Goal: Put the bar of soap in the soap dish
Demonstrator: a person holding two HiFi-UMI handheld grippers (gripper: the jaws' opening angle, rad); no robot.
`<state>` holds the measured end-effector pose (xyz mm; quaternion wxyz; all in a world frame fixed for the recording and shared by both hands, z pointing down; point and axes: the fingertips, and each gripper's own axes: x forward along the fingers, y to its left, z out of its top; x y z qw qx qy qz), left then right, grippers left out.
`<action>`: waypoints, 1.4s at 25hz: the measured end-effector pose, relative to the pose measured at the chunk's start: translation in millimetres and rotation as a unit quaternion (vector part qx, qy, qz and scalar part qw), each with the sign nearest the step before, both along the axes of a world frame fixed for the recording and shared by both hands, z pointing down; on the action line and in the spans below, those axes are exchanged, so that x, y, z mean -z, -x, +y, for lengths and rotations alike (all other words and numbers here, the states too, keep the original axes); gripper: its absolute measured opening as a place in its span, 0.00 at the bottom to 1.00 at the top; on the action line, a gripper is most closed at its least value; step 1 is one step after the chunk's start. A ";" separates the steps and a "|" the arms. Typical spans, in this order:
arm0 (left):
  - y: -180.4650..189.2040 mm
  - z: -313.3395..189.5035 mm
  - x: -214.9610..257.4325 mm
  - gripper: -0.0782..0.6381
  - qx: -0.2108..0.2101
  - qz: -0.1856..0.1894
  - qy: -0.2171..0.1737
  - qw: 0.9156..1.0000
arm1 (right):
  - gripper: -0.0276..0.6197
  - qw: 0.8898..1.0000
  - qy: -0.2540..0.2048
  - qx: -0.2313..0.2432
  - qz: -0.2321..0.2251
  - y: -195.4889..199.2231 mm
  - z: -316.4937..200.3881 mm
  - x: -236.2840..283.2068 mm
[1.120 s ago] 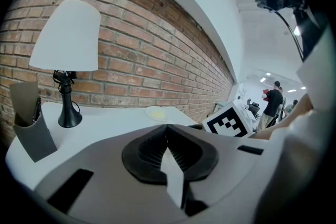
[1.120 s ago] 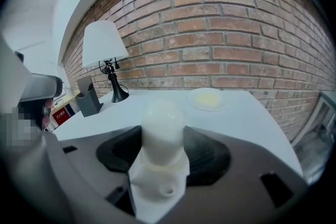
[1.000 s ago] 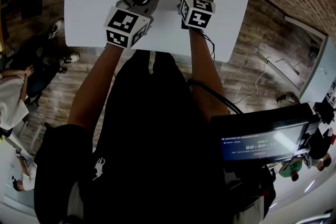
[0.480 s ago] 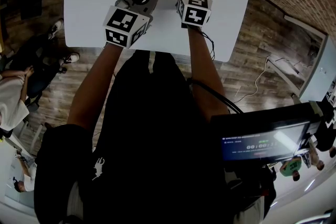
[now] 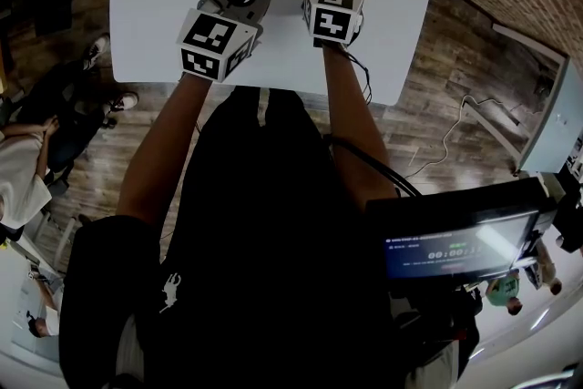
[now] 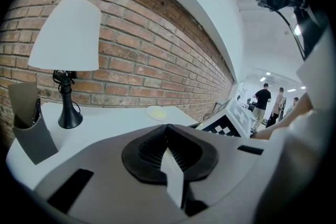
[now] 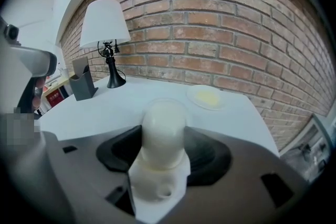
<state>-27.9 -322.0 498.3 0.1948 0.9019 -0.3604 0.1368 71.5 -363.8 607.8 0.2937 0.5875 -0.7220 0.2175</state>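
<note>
- We see the bar of soap (image 7: 164,123) off the surface (image 7: 100,113), pinched between the fingers (image 7: 211,153) of the right gripper (image 7: 165,150). It stands on end, with its rounded top poking up past them.
- It is pale, smooth and oval. We judge it light and stiff, but slick and easily dented. A firm, even squeeze on its two broad flanks, about mid-length as now, looks the safest hold. A grip near the curved end could let it squirt out.
- The soap dish (image 7: 206,97) sits ahead and slightly right of the soap, near the far edge of the surface, below the brick wall (image 7: 236,39). It is shallow and round, and its centre looks yellowish. We cannot tell whether that is the dish itself or something lying in it.
- The stretch of surface between soap and dish is bare, so we expect no obstacle on the way.
- A lamp (image 7: 106,29) and a grey holder (image 7: 83,84) stand well off to the left, away from that line.
- The left gripper (image 6: 169,150) hovers beside the right one, its fingers (image 6: 143,153) pressed together with nothing between them. It stays clear of the dish.
- The low rim suggests we lower the soap flat rather than drop it, so it does not skid out.
</note>
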 end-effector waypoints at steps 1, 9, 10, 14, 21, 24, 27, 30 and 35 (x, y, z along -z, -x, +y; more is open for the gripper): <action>-0.3 0.8 0.1 0.12 0.000 0.000 0.001 1.000 | 0.44 1.000 0.000 0.001 0.003 -0.1 0.6 0.2; 4.4 1.9 -1.2 0.12 0.003 -0.004 0.003 1.000 | 0.44 1.000 -0.002 0.003 0.007 0.5 -1.2 -3.5; 4.5 3.1 -1.8 0.12 0.003 -0.005 0.005 1.000 | 0.44 1.000 -0.002 0.004 0.007 0.4 -1.0 -3.8; 6.1 4.4 -2.2 0.12 0.004 -0.006 0.005 1.000 | 0.44 1.000 -0.003 0.015 0.003 4.1 -0.6 -4.0; 6.7 6.5 0.0 0.12 0.006 -0.004 0.001 1.000 | 0.44 1.000 -0.007 0.015 -0.002 3.9 4.3 -3.5; 6.4 5.2 0.7 0.12 0.005 -0.005 -0.001 1.000 | 0.44 1.000 -0.006 0.014 -0.004 3.9 5.0 -4.5; 4.3 5.9 2.3 0.12 0.003 -0.005 -0.001 1.000 | 0.44 1.000 -0.008 0.013 -0.007 3.4 5.2 -3.1; 1.8 7.3 3.4 0.12 0.002 -0.007 -0.001 1.000 | 0.44 1.000 -0.011 0.015 -0.008 2.2 5.4 0.2; -4.3 6.5 9.3 0.12 0.003 -0.006 -0.010 1.000 | 0.44 1.000 -0.018 0.015 -0.009 -2.8 6.3 6.8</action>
